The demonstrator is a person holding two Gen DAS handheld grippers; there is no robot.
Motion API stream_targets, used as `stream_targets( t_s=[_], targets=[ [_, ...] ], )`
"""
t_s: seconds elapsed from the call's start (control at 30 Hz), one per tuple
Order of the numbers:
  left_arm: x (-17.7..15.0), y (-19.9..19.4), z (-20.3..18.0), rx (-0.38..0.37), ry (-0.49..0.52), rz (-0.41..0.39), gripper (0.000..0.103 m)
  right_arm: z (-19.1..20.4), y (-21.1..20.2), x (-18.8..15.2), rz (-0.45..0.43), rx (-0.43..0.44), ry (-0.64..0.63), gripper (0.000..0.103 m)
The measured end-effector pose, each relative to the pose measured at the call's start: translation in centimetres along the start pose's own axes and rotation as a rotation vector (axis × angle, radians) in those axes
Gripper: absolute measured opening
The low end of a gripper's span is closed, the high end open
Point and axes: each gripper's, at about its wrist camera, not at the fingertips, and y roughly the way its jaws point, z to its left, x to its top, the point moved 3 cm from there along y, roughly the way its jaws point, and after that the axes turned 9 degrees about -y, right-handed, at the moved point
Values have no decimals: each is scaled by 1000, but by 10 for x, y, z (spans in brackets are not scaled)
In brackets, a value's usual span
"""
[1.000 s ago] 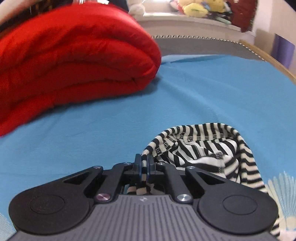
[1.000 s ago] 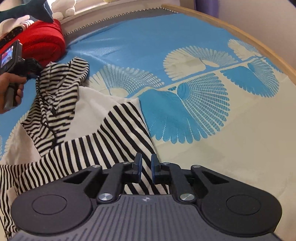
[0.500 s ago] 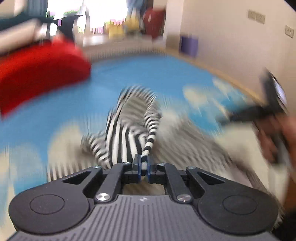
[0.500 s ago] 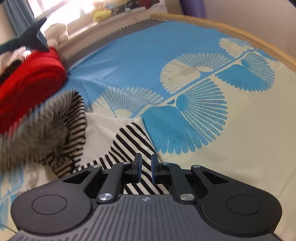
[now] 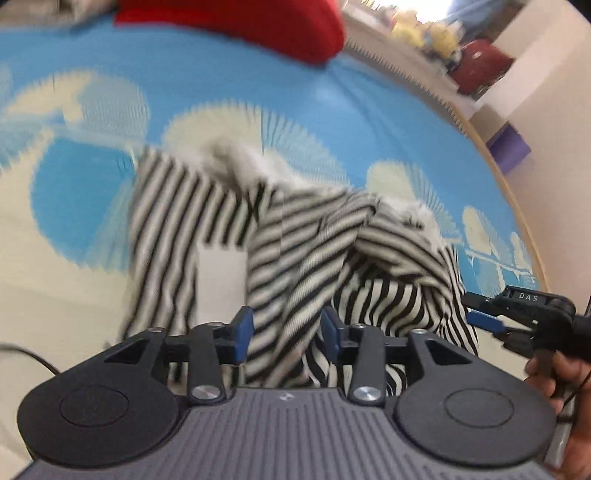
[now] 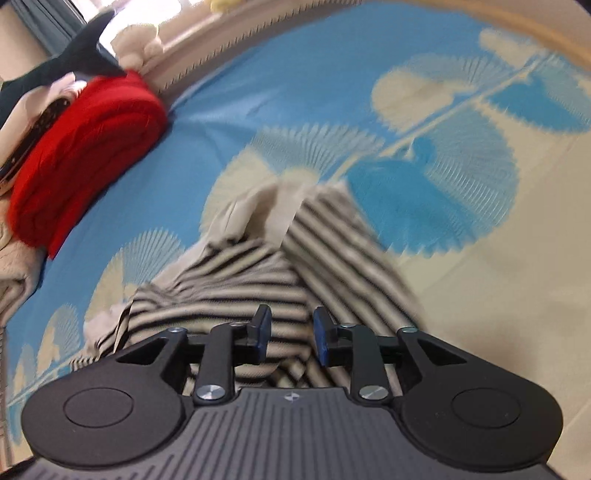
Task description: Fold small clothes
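Observation:
A small black-and-white striped garment lies bunched on the blue and cream patterned bedsheet. My left gripper is open, its jaws apart just above the near edge of the garment. My right gripper is open too, over the near part of the same garment. The right gripper also shows at the right edge of the left wrist view, held in a hand. Both views are blurred by motion.
A folded red blanket lies at the far left of the bed, also in the left wrist view. Plush toys sit behind it. The bed's wooden rim curves along the right. A purple box stands beyond.
Both grippers were shut on the striped garment and now stand open. The left gripper swung the garment's far part over toward the right one; the garment now lies bunched.

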Motion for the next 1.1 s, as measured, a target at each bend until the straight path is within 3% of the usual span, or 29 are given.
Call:
stream_targets(
  t_s=[0.07, 0.17, 0.27, 0.3, 0.37, 0.4, 0.47, 0.53, 0.63, 0.7, 0.77, 0.83, 0.9, 0.97, 1.03, 1.1],
  targets=[
    [0, 14, 1, -10, -8, 52, 58, 0, 10, -4, 48, 22, 16, 41],
    [-9, 33, 3, 72, 33, 103, 61, 2, 23, -10, 78, 6, 26, 44],
    [-13, 42, 6, 142, 52, 96, 55, 3, 32, -13, 88, 3, 27, 44],
    [-14, 43, 7, 145, 51, 98, 41, 4, 34, -14, 88, 1, 29, 44],
    [-13, 44, 9, 132, 54, 96, 16, 6, 38, -15, 88, 7, 29, 25],
    [-11, 44, 10, 129, 59, 86, 13, 8, 38, -15, 77, 16, 29, 2],
    [-3, 35, 4, 137, 93, 29, 5, 10, 34, -13, 37, 22, 30, 3],
    [9, 10, -1, 120, 110, -101, 5, 14, 20, -7, -26, 60, 37, 3],
    [31, -40, 2, -9, 44, -347, 4, 11, -17, 8, -174, 218, 112, 3],
    [36, -60, 4, -65, 36, -433, 4, 9, -48, 15, -316, 280, 113, 3],
    [37, -56, 10, -51, 41, -383, 4, 2, -65, 11, -375, 328, 149, 3],
    [34, -38, 24, 57, 8, -278, 4, -6, -63, 1, -329, 307, 187, 3],
    [29, -23, 42, 109, -76, -177, 6, -14, -43, -15, -158, 202, 199, 3],
    [24, -11, 48, 75, -120, -76, 8, -23, -13, -38, 63, 96, 206, 3],
    [19, 1, 42, 35, -106, 0, 22, -35, 4, -54, 165, 70, 286, 6],
    [16, 7, 35, 33, -101, 16, 45, -34, 3, -50, 132, 62, 283, 9]
  ],
)
